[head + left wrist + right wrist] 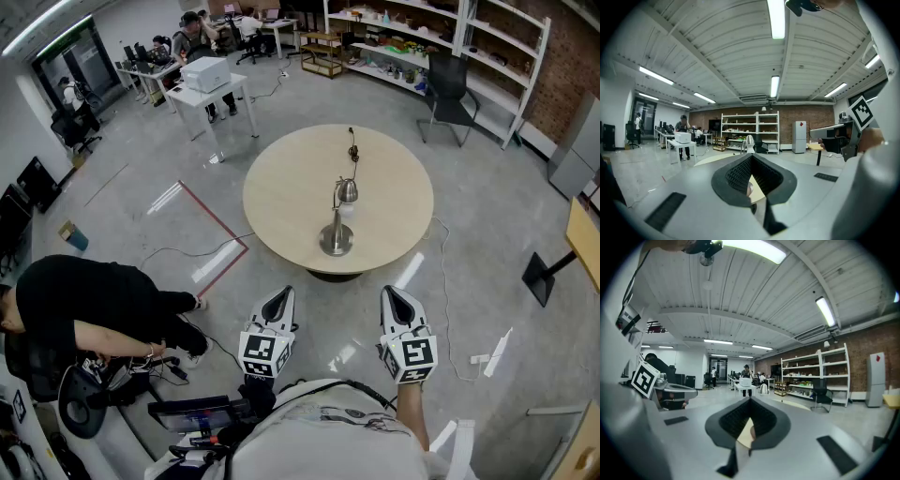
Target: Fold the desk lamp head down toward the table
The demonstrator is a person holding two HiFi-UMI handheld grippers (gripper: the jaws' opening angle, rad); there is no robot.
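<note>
A silver desk lamp (337, 225) stands upright on the round beige table (281, 187), its head (347, 191) raised above the base. Its cord with a switch (353, 148) trails toward the table's far edge. My left gripper (279, 298) and right gripper (394, 298) hang level over the floor in front of the table, well short of the lamp. Both are shut with nothing between the jaws. The lamp head (749, 140) shows small and distant beyond the left gripper (751, 157) in its view, and the lamp head (763, 389) likewise beyond the right gripper (750, 401).
A person in black (84, 309) crouches on the floor at my left beside cables. A white desk with a printer (206, 80), shelving (441, 37) and a black chair (448, 89) stand behind the table. A black floor stand (544, 274) is at the right.
</note>
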